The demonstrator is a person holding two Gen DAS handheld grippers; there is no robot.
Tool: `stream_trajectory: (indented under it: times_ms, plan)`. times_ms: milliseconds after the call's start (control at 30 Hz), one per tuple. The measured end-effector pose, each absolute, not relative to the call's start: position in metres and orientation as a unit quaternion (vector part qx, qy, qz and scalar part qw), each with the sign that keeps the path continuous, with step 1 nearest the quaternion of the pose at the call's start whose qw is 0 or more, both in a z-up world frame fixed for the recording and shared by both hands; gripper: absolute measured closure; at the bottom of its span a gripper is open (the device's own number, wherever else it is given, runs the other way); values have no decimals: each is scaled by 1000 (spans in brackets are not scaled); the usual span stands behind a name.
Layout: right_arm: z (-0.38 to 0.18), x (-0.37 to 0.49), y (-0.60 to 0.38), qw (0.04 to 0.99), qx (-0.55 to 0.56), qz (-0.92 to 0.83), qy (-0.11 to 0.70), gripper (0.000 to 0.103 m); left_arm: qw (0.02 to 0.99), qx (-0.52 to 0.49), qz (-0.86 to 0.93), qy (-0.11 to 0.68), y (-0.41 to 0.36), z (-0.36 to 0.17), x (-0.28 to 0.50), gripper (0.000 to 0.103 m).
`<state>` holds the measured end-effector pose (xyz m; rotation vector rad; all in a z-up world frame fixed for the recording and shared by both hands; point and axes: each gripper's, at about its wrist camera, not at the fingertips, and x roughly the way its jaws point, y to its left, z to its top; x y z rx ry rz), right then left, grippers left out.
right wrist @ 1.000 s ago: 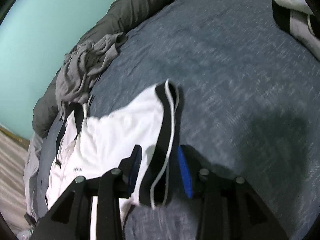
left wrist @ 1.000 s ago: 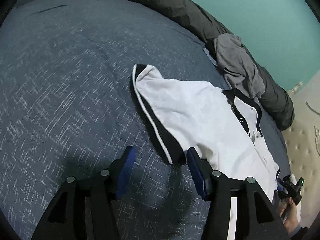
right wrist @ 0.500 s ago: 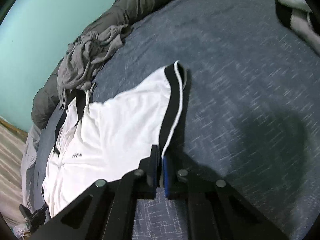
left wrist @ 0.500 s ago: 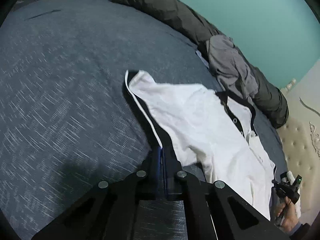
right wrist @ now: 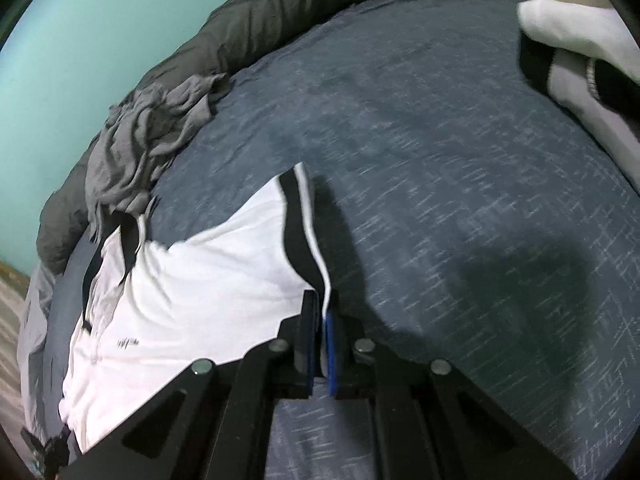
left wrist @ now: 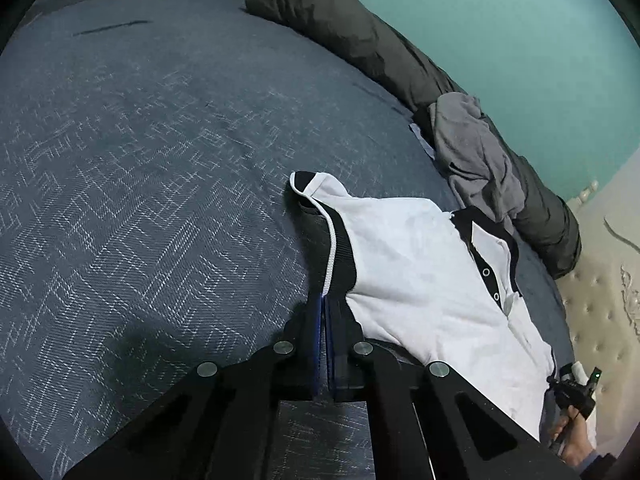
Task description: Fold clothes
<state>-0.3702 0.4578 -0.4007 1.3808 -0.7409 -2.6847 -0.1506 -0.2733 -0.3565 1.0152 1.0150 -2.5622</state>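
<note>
A white polo shirt (left wrist: 404, 264) with black collar, placket and black sleeve cuffs lies on the dark blue bed cover (left wrist: 140, 184). My left gripper (left wrist: 324, 308) is shut on the black cuff of one sleeve (left wrist: 336, 256), lifting it slightly. My right gripper (right wrist: 320, 312) is shut on the black, white-piped cuff of the other sleeve (right wrist: 300, 232) of the shirt (right wrist: 192, 288). The right gripper also shows far off at the lower right of the left wrist view (left wrist: 576, 392).
A crumpled grey garment (left wrist: 476, 160) lies on a rolled dark grey duvet (left wrist: 360, 36) along the teal wall; both also show in the right wrist view (right wrist: 144, 136). A white, black and grey garment (right wrist: 580, 56) lies at the right. A tufted beige headboard (left wrist: 600, 300) stands beside the bed.
Both grippers went from open, straddling the sleeve cuffs, to shut on them. The cuffs have since lifted a little off the bed cover.
</note>
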Motion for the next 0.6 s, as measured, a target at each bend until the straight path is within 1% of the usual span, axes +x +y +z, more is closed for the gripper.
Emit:
stream_trajectory:
  times_ms: [200,300,367,433,467,533,600]
  plan:
    - [-402,-371,457,-2,446,-866,-229,100,91,353,-865,345,-269,-359,-154,102]
    - [-406,-375,454,13,455,-858,-236,99,80,371,-861,339,-265,-362,-157,101]
    - [-406,-377,449,25,461,-856,-230,96,74,386,-851,348,-263,-370,-160,101]
    - [-406,-378,448,33,466,-852,-235,96,73,385,-847,358,-265,-371,-158,101]
    - [-405,-377,448,32,467,-852,-236,95,73,384,-847,361,-266,-370,-157,99]
    - [-403,-376,449,33,466,-851,-241,93,77,376,-849,363,-269,-364,-154,91]
    - [-400,-370,453,32,460,-851,-252,91,89,360,-855,362,-276,-356,-149,77]
